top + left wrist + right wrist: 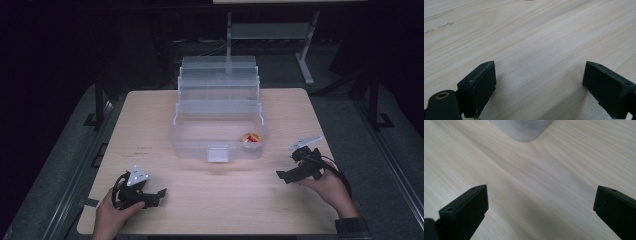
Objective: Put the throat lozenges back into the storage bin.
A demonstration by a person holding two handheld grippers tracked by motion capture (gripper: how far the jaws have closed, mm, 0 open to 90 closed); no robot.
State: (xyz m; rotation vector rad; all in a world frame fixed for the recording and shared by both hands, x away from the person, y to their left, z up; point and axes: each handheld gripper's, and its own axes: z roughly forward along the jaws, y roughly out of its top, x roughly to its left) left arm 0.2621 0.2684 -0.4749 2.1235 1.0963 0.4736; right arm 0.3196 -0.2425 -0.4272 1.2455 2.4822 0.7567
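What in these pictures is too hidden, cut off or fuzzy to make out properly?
- Small red and yellow thing in the clear plastic box, high view: too small and blurred to identify.
- Faint marks on the table, high view: too small to read.
- Clear plastic box, right claw view: cut off by the top edge, out of focus.
- Room behind the table, high view: too dark to read.
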